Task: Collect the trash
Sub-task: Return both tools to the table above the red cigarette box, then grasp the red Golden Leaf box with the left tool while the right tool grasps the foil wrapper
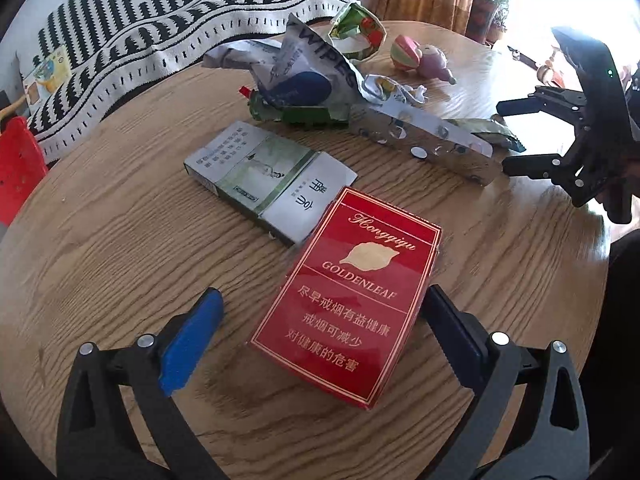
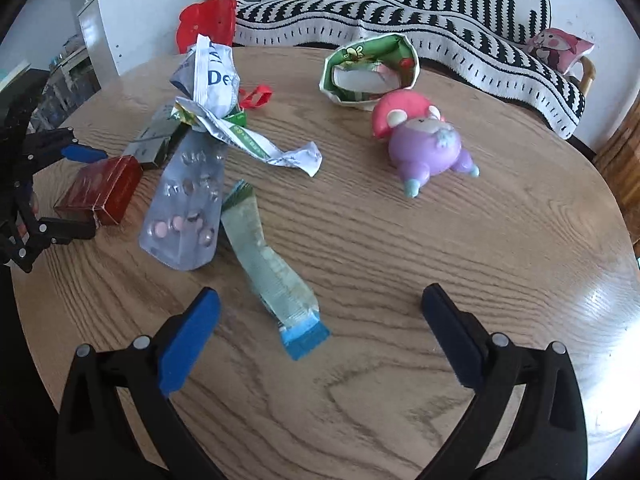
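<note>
My left tongs [image 1: 320,336] stand apart, straddling the near end of the red cigarette pack [image 1: 348,300], which lies flat on the table [image 1: 100,260]; the right-hand finger is at the pack's edge, the left-hand one well clear, and nothing is clamped. My right tongs [image 2: 320,328] are likewise apart and empty, with the tail of a pale green wrapper [image 2: 276,276] lying between the fingers.

Beyond the red pack, touching its far corner, lies a grey-green cigarette pack [image 1: 264,180]. Further out sits a heap: a crumpled wipes packet [image 1: 308,68], a silver blister sheet [image 1: 428,144] with a few pills left, and a twisted paper strip [image 2: 272,148]. Near the far edge stands an open green paper bag [image 2: 372,68], and beside it a purple toy figure [image 2: 428,144], which I judge not to be trash.

Assessment: collection is barely begun. Every piece of litter I can see remains on the table. No bin is in view; the green bag may serve as one, though I cannot confirm that.
</note>
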A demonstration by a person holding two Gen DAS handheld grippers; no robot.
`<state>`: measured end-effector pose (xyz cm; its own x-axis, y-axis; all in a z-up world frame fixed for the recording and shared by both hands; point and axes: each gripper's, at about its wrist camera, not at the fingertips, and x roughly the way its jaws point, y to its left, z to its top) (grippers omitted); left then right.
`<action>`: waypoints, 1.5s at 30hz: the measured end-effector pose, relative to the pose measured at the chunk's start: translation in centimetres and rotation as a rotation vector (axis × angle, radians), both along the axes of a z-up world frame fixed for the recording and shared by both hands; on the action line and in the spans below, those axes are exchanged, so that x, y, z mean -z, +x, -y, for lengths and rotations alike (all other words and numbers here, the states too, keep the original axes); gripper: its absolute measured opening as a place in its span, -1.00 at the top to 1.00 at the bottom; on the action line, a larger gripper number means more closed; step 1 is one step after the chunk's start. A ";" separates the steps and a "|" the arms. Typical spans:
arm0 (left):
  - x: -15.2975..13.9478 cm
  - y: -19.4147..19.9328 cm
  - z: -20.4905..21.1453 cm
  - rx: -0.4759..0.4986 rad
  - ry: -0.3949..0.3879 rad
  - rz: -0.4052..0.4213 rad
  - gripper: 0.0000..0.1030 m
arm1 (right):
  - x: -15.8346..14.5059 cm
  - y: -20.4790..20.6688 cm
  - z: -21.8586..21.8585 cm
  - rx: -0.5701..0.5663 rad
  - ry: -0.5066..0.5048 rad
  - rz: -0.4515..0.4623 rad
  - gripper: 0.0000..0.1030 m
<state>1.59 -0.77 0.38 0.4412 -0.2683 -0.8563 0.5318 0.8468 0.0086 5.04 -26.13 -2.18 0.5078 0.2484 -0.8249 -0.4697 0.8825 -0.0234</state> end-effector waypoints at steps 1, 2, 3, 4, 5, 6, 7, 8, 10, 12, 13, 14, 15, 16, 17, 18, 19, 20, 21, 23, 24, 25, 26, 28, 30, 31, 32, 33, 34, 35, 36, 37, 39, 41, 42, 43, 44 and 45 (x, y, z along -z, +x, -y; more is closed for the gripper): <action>0.0 0.0 0.0 -0.002 -0.001 0.001 -0.88 | 0.0 0.0 0.0 -0.001 0.000 0.000 -0.90; 0.0 0.1 0.1 -0.006 -0.002 0.001 -0.88 | 0.0 0.0 0.1 -0.002 0.002 0.003 -0.90; 0.0 0.1 0.2 -0.009 -0.001 0.001 -0.88 | -0.1 -0.4 0.4 -0.003 0.003 0.004 -0.90; 0.0 0.1 0.3 -0.012 -0.001 0.001 -0.88 | -0.1 -0.4 0.4 -0.002 0.003 0.005 -0.90; 0.0 0.1 0.4 -0.013 -0.001 0.001 -0.88 | -0.1 -0.3 0.5 -0.001 0.003 0.005 -0.90; 0.0 0.0 0.4 -0.013 -0.001 0.002 -0.88 | -0.1 -0.3 0.6 0.002 0.004 0.006 -0.90; 0.0 0.0 0.5 -0.012 -0.001 0.003 -0.88 | 0.0 -0.3 0.6 0.005 0.003 0.006 -0.90; 0.0 -0.1 0.6 -0.010 -0.001 0.004 -0.88 | 0.1 -0.2 0.5 0.009 0.003 0.006 -0.90; 0.0 -0.2 0.7 -0.007 -0.002 0.005 -0.88 | 0.0 -0.1 0.1 0.016 0.001 0.005 -0.90; 0.0 -0.2 0.7 -0.014 0.000 0.006 -0.88 | 0.0 0.1 -0.1 0.014 -0.006 -0.008 -0.90; 0.0 -0.2 0.8 -0.016 0.000 0.006 -0.88 | 0.1 0.2 -0.3 0.016 -0.008 -0.011 -0.90; 0.0 -0.2 0.8 -0.020 0.002 0.008 -0.88 | 0.0 0.3 -0.4 0.016 -0.009 -0.013 -0.90; 0.0 -0.3 0.8 -0.022 0.002 0.008 -0.88 | 0.0 0.3 -0.4 0.017 -0.010 -0.013 -0.90; 0.0 -0.3 0.9 -0.024 0.003 0.008 -0.88 | 0.1 0.3 -0.4 0.018 -0.010 -0.013 -0.90; 0.0 -0.3 0.9 -0.025 0.003 0.008 -0.88 | 0.1 0.4 -0.5 0.019 -0.011 -0.013 -0.90; 0.1 -0.3 0.9 -0.025 0.003 0.009 -0.88 | 0.1 0.4 -0.5 0.021 -0.012 -0.014 -0.90; 0.1 -0.4 0.9 -0.026 0.002 0.009 -0.88 | 0.1 0.5 -0.5 0.022 -0.013 -0.015 -0.90; 0.0 -0.3 0.8 -0.026 0.002 0.010 -0.88 | 0.1 0.6 -0.6 0.024 -0.014 -0.019 -0.90; 0.0 -0.3 0.8 -0.026 0.001 0.010 -0.88 | 0.1 0.6 -0.7 0.027 -0.017 -0.021 -0.90; 0.0 -0.3 0.8 -0.027 0.002 0.010 -0.88 | 0.1 0.8 -0.8 0.035 -0.021 -0.029 -0.90; 0.0 -0.4 0.8 -0.027 0.002 0.009 -0.88 | 0.1 0.9 -0.9 0.039 -0.024 -0.033 -0.90; 0.0 -0.4 0.8 -0.026 0.003 0.009 -0.88 | 0.0 0.8 -1.1 0.042 -0.025 -0.036 -0.90; 0.0 -0.4 0.8 -0.026 0.002 0.009 -0.88 | 0.1 0.8 -1.2 0.045 -0.027 -0.038 -0.90; 0.0 -0.5 0.8 -0.026 0.002 0.010 -0.88 | 0.0 0.9 -1.3 0.050 -0.034 -0.045 -0.89; -0.1 -0.4 0.8 -0.032 0.001 -0.006 -0.85 | 0.0 1.0 -1.4 0.060 -0.042 -0.060 -0.87; -0.3 -0.4 0.6 -0.045 -0.029 -0.019 -0.79 | -0.1 1.0 -1.5 0.059 -0.043 -0.066 -0.71; -0.7 -0.4 0.2 -0.056 -0.079 -0.024 -0.47 | -0.3 0.9 -1.6 0.047 -0.038 -0.060 -0.54; -1.0 -0.2 -0.5 -0.082 -0.142 -0.052 -0.45 | -0.7 0.7 -1.9 0.032 -0.030 -0.050 0.07; -1.1 -0.1 -1.0 -0.105 -0.186 -0.071 -0.44 | -1.0 0.6 -2.1 0.026 -0.026 -0.044 0.78; -1.2 -0.1 -1.3 -0.118 -0.207 -0.083 -0.40 | -1.1 0.5 -2.4 0.020 -0.020 -0.050 0.77; -1.2 -0.2 -1.5 -0.127 -0.218 -0.090 -0.38 | -1.1 0.5 -2.6 0.021 -0.025 -0.044 0.78; -1.2 -0.3 -1.6 -0.140 -0.216 -0.089 -0.37 | -1.1 0.4 -2.6 0.020 -0.030 -0.038 0.78; -1.3 -0.5 -1.6 -0.166 -0.192 -0.069 -0.37 | -1.5 0.5 -2.2 0.043 -0.014 -0.017 0.78; -1.6 -0.7 -1.6 -0.178 -0.190 -0.054 -0.37 | -2.2 0.6 -1.2 0.086 0.024 0.009 0.78; -1.7 -0.7 -1.6 -0.183 -0.195 -0.048 -0.37 | -2.5 0.7 -0.8 0.098 0.034 0.012 0.78; -2.0 -0.7 -1.6 -0.190 -0.202 -0.039 -0.37 | -2.7 0.7 -0.4 0.113 0.050 0.016 0.78; -2.1 -0.7 -1.6 -0.195 -0.207 -0.034 -0.37 | -2.8 0.8 -0.2 0.121 0.057 0.017 0.78; -2.4 -0.7 -1.7 -0.200 -0.214 -0.029 -0.37 | -2.9 0.7 0.0 0.127 0.060 0.019 0.78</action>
<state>0.84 0.90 2.73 0.4800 -0.3541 -0.8026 0.3514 0.9159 -0.1939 5.71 -26.12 0.77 0.5539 0.2298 -0.8003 -0.3541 0.9349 0.0233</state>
